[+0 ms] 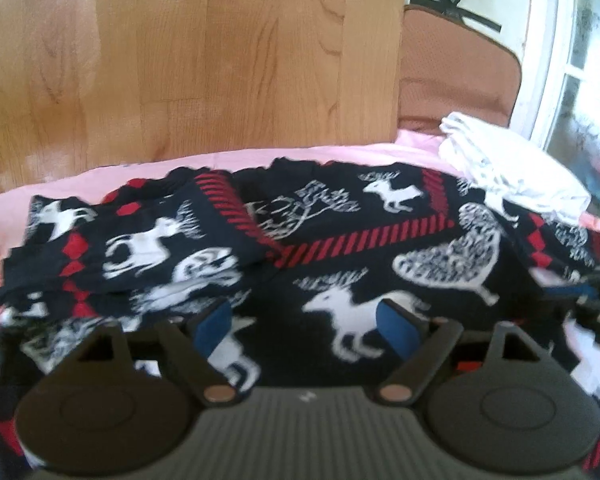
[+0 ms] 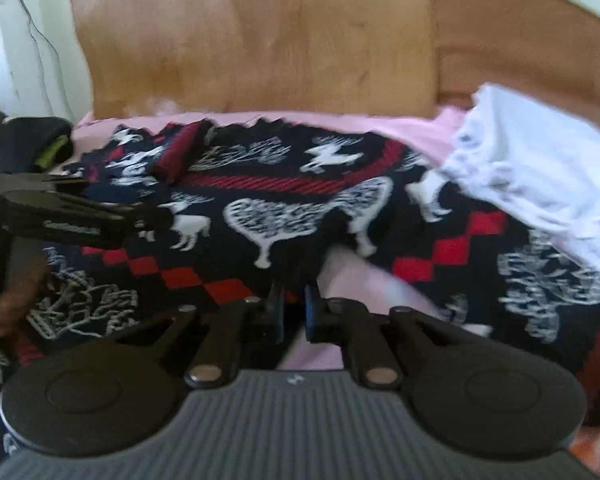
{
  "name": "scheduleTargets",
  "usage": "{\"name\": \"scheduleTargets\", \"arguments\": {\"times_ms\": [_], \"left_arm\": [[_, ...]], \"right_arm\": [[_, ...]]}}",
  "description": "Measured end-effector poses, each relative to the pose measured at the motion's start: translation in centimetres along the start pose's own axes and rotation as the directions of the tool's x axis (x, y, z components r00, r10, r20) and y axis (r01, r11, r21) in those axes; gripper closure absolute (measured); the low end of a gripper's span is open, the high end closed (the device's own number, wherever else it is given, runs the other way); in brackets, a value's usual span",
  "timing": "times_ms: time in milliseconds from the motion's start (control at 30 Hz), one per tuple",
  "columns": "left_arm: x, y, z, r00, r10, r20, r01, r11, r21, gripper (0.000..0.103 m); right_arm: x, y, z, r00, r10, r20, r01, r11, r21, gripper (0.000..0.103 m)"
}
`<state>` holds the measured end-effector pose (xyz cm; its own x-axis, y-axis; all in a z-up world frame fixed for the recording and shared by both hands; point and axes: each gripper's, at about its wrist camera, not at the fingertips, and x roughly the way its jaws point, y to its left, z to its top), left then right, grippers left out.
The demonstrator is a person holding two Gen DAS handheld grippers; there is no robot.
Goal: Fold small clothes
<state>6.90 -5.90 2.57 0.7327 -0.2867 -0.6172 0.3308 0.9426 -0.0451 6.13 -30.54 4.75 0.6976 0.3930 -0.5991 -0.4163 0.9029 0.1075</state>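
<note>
A black knit sweater (image 1: 340, 248) with white deer and red bands lies spread on a pink sheet (image 1: 60, 184); its left sleeve (image 1: 140, 248) is folded over the body. My left gripper (image 1: 304, 324) is open, hovering just over the sweater's lower body. In the right wrist view the sweater (image 2: 300, 208) fills the middle. My right gripper (image 2: 294, 312) is nearly shut, and the sweater's dark hem edge seems to lie between its blue pads, though blur hides it. The left gripper (image 2: 100, 216) shows at the left there.
A folded white garment (image 1: 508, 168) lies at the sheet's far right corner, also in the right wrist view (image 2: 540, 176). A wooden headboard (image 1: 220, 60) stands behind, with a brown padded panel (image 1: 456, 64) and a window (image 1: 588, 80) to its right.
</note>
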Motion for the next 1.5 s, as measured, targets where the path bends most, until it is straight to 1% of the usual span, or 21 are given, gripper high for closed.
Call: {"name": "scheduleTargets", "arguments": {"times_ms": [67, 100, 133, 267, 400, 467, 500, 533, 567, 600, 700, 767, 833, 933, 1033, 1100, 1167, 1200, 1300, 1367, 1500], "left_arm": [[-1.8, 0.7, -0.9, 1.0, 0.024, -0.007, -0.024, 1.0, -0.003, 0.021], [-3.3, 1.4, -1.4, 1.0, 0.014, 0.002, -0.014, 1.0, -0.014, 0.021], [-5.2, 2.3, -2.1, 1.0, -0.002, 0.011, 0.002, 1.0, -0.029, 0.021], [-13.4, 7.2, -6.1, 0.999, -0.002, 0.039, 0.006, 0.995, -0.102, 0.016], [-18.3, 11.4, -10.6, 0.998, -0.043, -0.053, 0.028, 0.967, -0.253, 0.021], [-19.1, 12.7, -12.7, 0.984, -0.126, -0.123, 0.075, 0.932, -0.355, 0.04], [-19.4, 13.0, -13.7, 0.976, -0.165, -0.144, 0.097, 0.914, -0.395, 0.043], [-20.1, 12.9, -14.5, 0.978, -0.166, -0.124, 0.104, 0.911, -0.399, 0.044], [-20.4, 12.7, -15.0, 0.976, -0.177, -0.127, 0.113, 0.909, -0.4, 0.048], [-20.8, 12.3, -15.3, 0.977, -0.176, -0.123, 0.114, 0.91, -0.4, 0.05], [-21.2, 10.8, -15.9, 0.968, -0.211, -0.137, 0.143, 0.91, -0.389, 0.066], [-21.4, 9.9, -16.2, 0.968, -0.184, -0.167, 0.115, 0.928, -0.355, 0.094], [-21.8, 10.1, -16.3, 0.971, -0.167, -0.174, 0.097, 0.931, -0.352, 0.095], [-22.9, 12.1, -16.2, 0.976, -0.148, -0.16, 0.074, 0.916, -0.394, 0.095], [-24.1, 13.3, -16.4, 0.98, -0.129, -0.15, 0.057, 0.91, -0.411, 0.095], [-24.3, 13.2, -16.4, 0.979, -0.142, -0.144, 0.07, 0.906, -0.418, 0.092], [-23.8, 12.9, -16.5, 0.974, -0.153, -0.166, 0.071, 0.905, -0.419, 0.073], [-23.5, 12.5, -16.6, 0.972, -0.153, -0.176, 0.07, 0.91, -0.408, 0.071], [-22.9, 11.7, -16.6, 0.97, -0.132, -0.204, 0.049, 0.929, -0.368, 0.079], [-23.2, 12.1, -16.5, 0.971, -0.135, -0.197, 0.053, 0.926, -0.375, 0.092], [-23.3, 12.7, -16.4, 0.971, -0.136, -0.198, 0.048, 0.918, -0.395, 0.094]], "right_arm": [[-0.7, -0.9, -0.1, 1.0, 0.005, 0.002, -0.006, 0.997, 0.082, 0.086], [-1.5, -0.9, -0.3, 1.0, -0.002, 0.006, 0.001, 0.995, 0.101, 0.075], [-2.2, -1.0, -0.5, 1.0, -0.001, 0.013, 0.0, 0.994, 0.112, 0.073], [-7.0, -1.5, -3.1, 0.986, 0.162, 0.049, -0.168, 0.97, 0.176, 0.066], [-9.8, -0.1, -6.4, 0.975, 0.22, 0.014, -0.22, 0.961, 0.169, 0.059], [-10.2, 0.7, -7.5, 0.975, 0.224, 0.011, -0.222, 0.96, 0.17, 0.057], [-10.3, 0.9, -8.1, 0.975, 0.223, 0.007, -0.221, 0.96, 0.175, 0.057], [-10.1, 1.1, -8.6, 0.975, 0.223, 0.002, -0.219, 0.958, 0.182, 0.057], [-9.7, 1.1, -9.0, 0.975, 0.22, -0.009, -0.214, 0.956, 0.199, 0.069], [-9.4, 1.0, -9.4, 0.975, 0.219, -0.021, -0.209, 0.952, 0.224, 0.094], [-11.3, 0.8, -9.4, 0.969, 0.239, 0.059, -0.246, 0.92, 0.305, 0.095], [-13.7, 0.8, -8.9, 0.956, 0.248, 0.158, -0.287, 0.904, 0.318, 0.097], [-14.6, 0.8, -8.8, 0.963, 0.205, 0.173, -0.251, 0.916, 0.314, 0.096], [-12.5, 0.7, -10.2, 0.997, 0.081, 0.002, -0.078, 0.949, 0.306, 0.092], [-12.4, 0.8, -11.6, 0.982, 0.187, -0.019, -0.168, 0.919, 0.357, 0.083], [-12.9, 1.2, -12.0, 0.978, 0.209, 0.0, -0.195, 0.914, 0.355, 0.054], [-12.9, 1.7, -12.2, 0.968, 0.25, -0.013, -0.23, 0.909, 0.349, 0.054], [-12.8, 2.0, -12.3, 0.962, 0.273, -0.021, -0.25, 0.906, 0.343, 0.055], [-13.1, 3.6, -12.3, 0.953, 0.297, -0.056, -0.268, 0.917, 0.297, 0.056], [-13.5, 3.8, -12.3, 0.948, 0.314, -0.053, -0.285, 0.912, 0.295, 0.056], [-14.7, 2.3, -12.7, 0.949, 0.315, -0.016, -0.291, 0.894, 0.34, 0.053]]}}
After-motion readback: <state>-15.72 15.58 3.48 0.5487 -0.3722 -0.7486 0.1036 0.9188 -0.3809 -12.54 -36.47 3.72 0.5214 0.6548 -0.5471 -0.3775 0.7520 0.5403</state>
